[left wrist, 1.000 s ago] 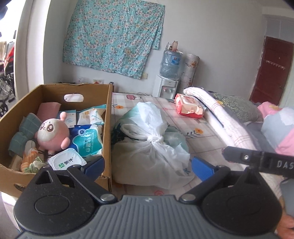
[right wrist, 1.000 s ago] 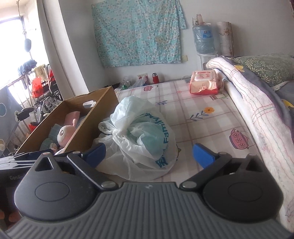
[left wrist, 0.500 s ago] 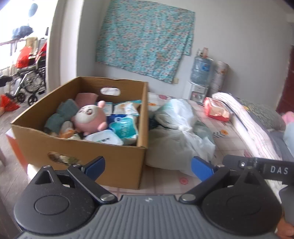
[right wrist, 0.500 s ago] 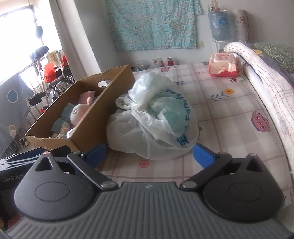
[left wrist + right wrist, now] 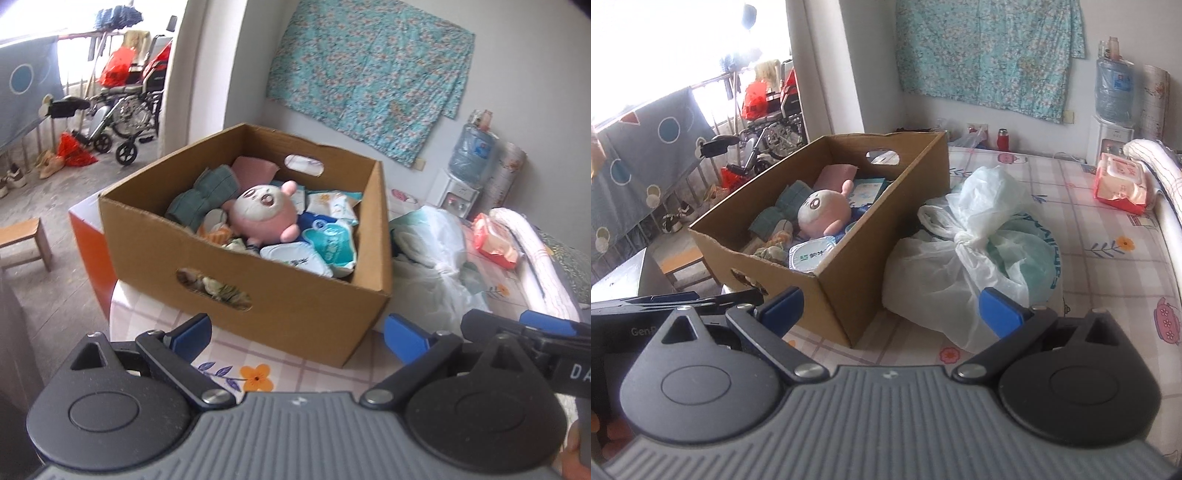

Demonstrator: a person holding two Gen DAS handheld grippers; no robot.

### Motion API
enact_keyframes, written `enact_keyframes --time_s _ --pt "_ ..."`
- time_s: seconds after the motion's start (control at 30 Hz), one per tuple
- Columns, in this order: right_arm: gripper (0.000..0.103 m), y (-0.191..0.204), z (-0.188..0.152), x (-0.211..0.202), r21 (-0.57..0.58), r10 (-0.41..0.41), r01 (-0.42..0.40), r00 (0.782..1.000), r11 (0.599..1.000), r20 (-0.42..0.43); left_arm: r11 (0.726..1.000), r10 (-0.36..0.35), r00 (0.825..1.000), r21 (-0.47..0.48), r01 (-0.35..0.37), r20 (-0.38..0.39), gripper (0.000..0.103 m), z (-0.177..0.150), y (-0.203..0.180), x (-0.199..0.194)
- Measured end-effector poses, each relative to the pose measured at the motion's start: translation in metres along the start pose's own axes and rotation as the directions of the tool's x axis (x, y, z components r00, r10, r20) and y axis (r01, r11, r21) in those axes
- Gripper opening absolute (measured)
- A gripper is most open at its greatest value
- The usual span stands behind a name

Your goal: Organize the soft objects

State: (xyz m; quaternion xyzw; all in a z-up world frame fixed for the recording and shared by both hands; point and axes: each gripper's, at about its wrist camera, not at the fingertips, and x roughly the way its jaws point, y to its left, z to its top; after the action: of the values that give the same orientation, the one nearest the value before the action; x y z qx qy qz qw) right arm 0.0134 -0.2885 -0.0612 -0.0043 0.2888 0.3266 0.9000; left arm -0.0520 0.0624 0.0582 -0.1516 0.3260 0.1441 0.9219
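A cardboard box [image 5: 303,306] [image 5: 849,280] stands on the bed, filled with a pink plush toy [image 5: 264,210] [image 5: 823,212], green folded cloth [image 5: 203,194], wipe packs [image 5: 328,243] and other soft items. A knotted white plastic bag [image 5: 967,254] [image 5: 432,254] lies just right of the box. My left gripper [image 5: 297,334] is open and empty, in front of the box's near wall. My right gripper [image 5: 890,308] is open and empty, in front of the box corner and the bag.
A red wipes pack [image 5: 1121,184] lies by a rolled quilt [image 5: 535,251] at the bed's right. A water dispenser [image 5: 1113,110] stands by the far wall. A wheelchair [image 5: 122,107] and a small wooden stool [image 5: 22,243] are on the floor to the left.
Both grippers have pulled back and up from the box and bag, so the whole box now shows. The left view has swung left. Both stay open and empty.
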Motion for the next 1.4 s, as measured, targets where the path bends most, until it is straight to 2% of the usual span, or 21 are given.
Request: enact_keyframes --time_s 0.13,0.57,1.4 --pt "0.102 0.007 0.001 0.010 -0.039 -0.019 0.018 0.999 0.999 -0.027 1.000 0.008 1.000 -0.013 -0.008 -0.014 0.100 -0.003 0.004 0.004" --pt "0.102 -0.006 -0.004 0.031 -0.023 -0.040 0.038 0.996 0.999 -0.085 0.999 0.033 0.998 0.013 -0.032 -0.051 0.100 -0.005 0.000 0.017" --pt "0.102 0.002 0.001 0.040 -0.060 -0.049 0.044 0.995 0.997 -0.082 0.995 0.081 0.996 0.057 -0.079 -0.039 0.098 0.001 0.004 0.015"
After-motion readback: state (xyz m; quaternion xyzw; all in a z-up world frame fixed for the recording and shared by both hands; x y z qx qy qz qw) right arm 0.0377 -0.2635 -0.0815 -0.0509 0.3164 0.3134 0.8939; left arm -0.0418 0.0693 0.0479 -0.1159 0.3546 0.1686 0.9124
